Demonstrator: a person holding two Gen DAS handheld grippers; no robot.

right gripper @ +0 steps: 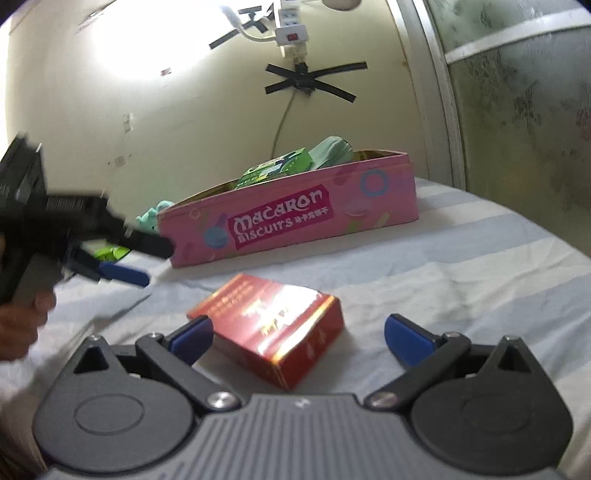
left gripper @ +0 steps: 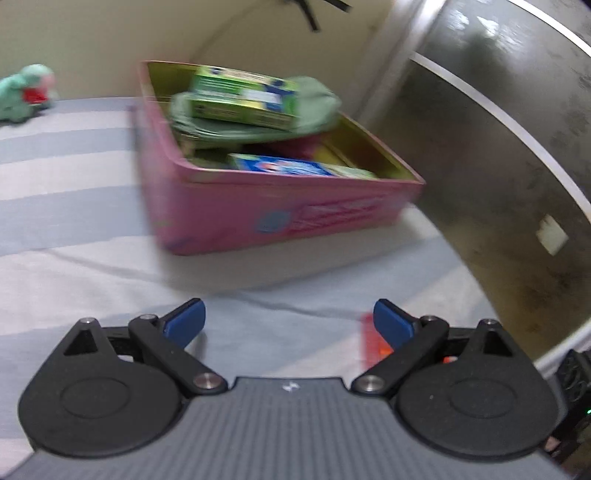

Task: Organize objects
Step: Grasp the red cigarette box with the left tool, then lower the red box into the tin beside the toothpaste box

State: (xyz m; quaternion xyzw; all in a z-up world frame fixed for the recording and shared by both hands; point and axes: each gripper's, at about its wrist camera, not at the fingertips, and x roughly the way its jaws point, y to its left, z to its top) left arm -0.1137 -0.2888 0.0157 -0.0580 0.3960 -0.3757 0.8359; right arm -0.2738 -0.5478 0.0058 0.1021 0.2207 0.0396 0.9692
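Observation:
A red box lies flat on the striped bedsheet, between the fingers of my right gripper. That gripper is open: its right pad stands well off the box and its left pad is by the box's near corner. Behind it is a pink macaron biscuit tin, open on top, with green boxes and green cloth inside. My left gripper is open and empty, short of the tin. A blurred red edge shows by its right finger. In the right wrist view the left gripper is at the left, held by a hand.
A green plush toy sits on the bed to the tin's left, and a green wrapper lies beyond the left gripper. The cream wall with a taped power strip stands behind, and a metal-framed panel runs along the bed's right side.

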